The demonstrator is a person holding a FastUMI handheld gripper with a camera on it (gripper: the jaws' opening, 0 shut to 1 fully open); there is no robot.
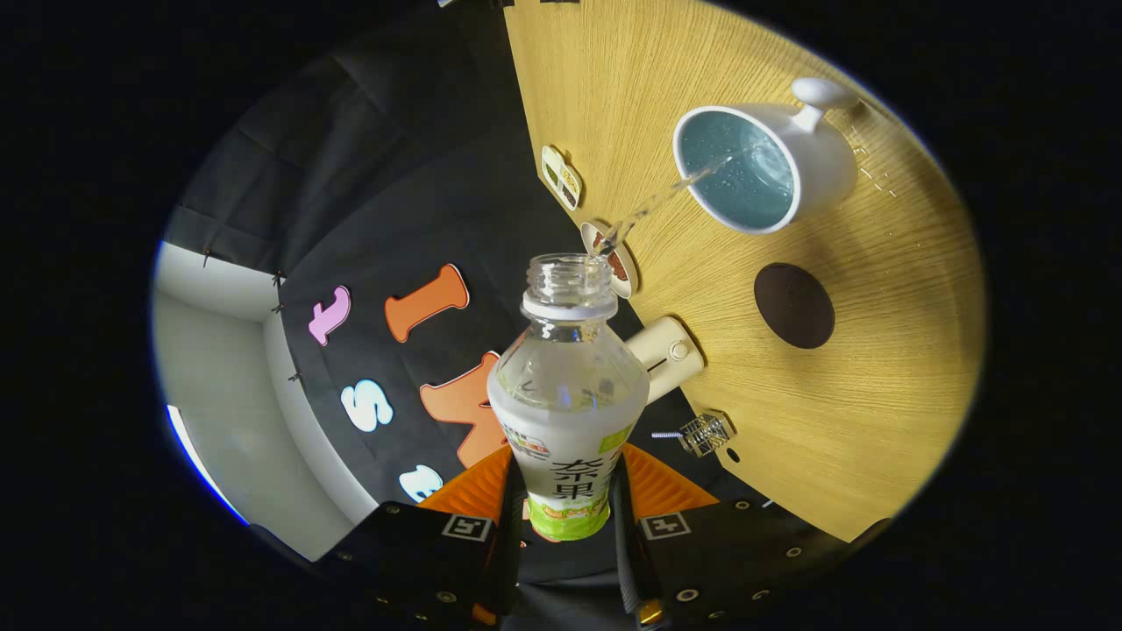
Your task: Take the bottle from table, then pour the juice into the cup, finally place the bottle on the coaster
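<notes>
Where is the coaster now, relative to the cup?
The dark round coaster lies bare on the wooden table, beside the white cup, beyond the bottle the gripper holds.

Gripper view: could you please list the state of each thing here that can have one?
Bottle: uncapped, tilted toward the cup, clear liquid streaming from its mouth, some left inside.
Gripper: shut on the bottle, a finger pressing each side of its lower body.
Cup: on the table, taking the stream, liquid inside.
Coaster: bare, beside the cup.
Table: spilled droplets beside the cup's handle.
</notes>
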